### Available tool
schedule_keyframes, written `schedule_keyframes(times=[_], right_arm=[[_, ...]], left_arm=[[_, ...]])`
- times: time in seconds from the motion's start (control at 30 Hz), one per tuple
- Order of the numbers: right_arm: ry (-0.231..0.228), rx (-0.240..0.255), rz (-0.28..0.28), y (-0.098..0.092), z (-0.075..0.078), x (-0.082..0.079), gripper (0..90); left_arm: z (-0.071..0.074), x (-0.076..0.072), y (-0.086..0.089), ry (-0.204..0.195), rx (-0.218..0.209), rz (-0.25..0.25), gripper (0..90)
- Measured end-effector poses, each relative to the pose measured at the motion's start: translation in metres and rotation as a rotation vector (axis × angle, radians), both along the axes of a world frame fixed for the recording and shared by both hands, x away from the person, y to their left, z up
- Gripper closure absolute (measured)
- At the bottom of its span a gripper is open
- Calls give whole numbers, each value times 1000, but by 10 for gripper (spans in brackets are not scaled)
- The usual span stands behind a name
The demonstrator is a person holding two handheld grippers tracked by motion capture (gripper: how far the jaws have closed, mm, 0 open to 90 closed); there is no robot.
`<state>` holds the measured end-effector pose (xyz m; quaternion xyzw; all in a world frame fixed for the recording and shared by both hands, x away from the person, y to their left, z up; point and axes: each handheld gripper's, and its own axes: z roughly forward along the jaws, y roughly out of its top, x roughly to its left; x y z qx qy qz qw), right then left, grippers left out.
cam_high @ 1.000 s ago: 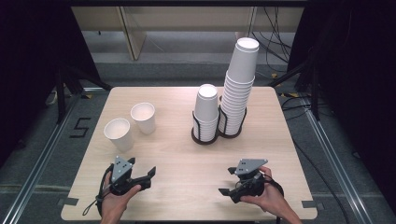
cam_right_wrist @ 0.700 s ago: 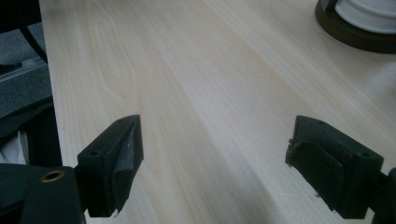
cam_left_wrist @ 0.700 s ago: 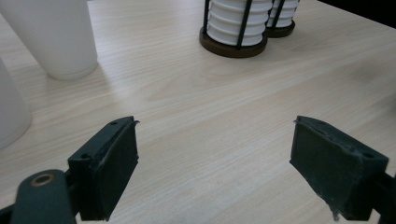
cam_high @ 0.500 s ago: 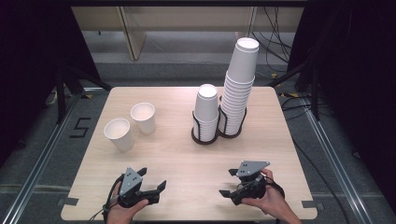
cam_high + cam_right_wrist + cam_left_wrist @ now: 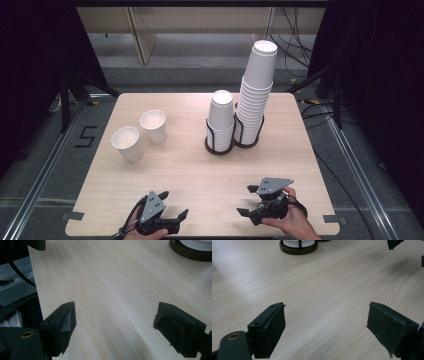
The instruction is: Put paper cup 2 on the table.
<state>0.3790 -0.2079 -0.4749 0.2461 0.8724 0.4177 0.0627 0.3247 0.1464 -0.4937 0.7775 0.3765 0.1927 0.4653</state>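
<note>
Two loose white paper cups (image 5: 126,143) (image 5: 154,126) stand upright at the table's left. A short cup stack (image 5: 220,120) and a tall cup stack (image 5: 255,95) sit in black wire holders at mid-back. My left gripper (image 5: 175,205) (image 5: 327,315) lies low by the near edge, open, with only bare wood between its jaws. My right gripper (image 5: 245,201) (image 5: 115,312) rests near the front right, also open and empty, pointing left. The short stack's holder base (image 5: 298,247) shows far ahead in the left gripper view.
The wooden table (image 5: 200,170) has free room between the grippers and the cup holders. Its near edge (image 5: 200,236) runs just under both hands. Dark floor, rails and cables surround the table.
My left gripper has moved toward the near edge and a little to the right, turning to point right. The right gripper and the cups have stayed put.
</note>
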Motion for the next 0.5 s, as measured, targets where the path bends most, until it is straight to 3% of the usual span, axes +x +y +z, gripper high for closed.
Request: schedule_keyframes(times=[0.2, 0.3, 0.33, 0.37, 0.4, 0.5], right_arm=[[7, -9, 9, 0, -3, -7, 169], [3, -15, 13, -1, -5, -9, 163], [3, -16, 12, -1, -6, -10, 163], [23, -23, 2, 0, -6, -12, 163], [5, -27, 14, 0, -7, -12, 163], [7, -42, 18, 0, -8, -14, 159]], left_arm=[[-3, -7, -10, 8, 49, -60, 144], [-5, -8, -13, 2, 81, -98, 144], [-4, -7, -13, -16, 95, -115, 144], [-5, -8, -15, -22, 105, -120, 143], [-5, -8, -15, -23, 115, -132, 144], [-6, -8, -16, -17, 113, -137, 143]])
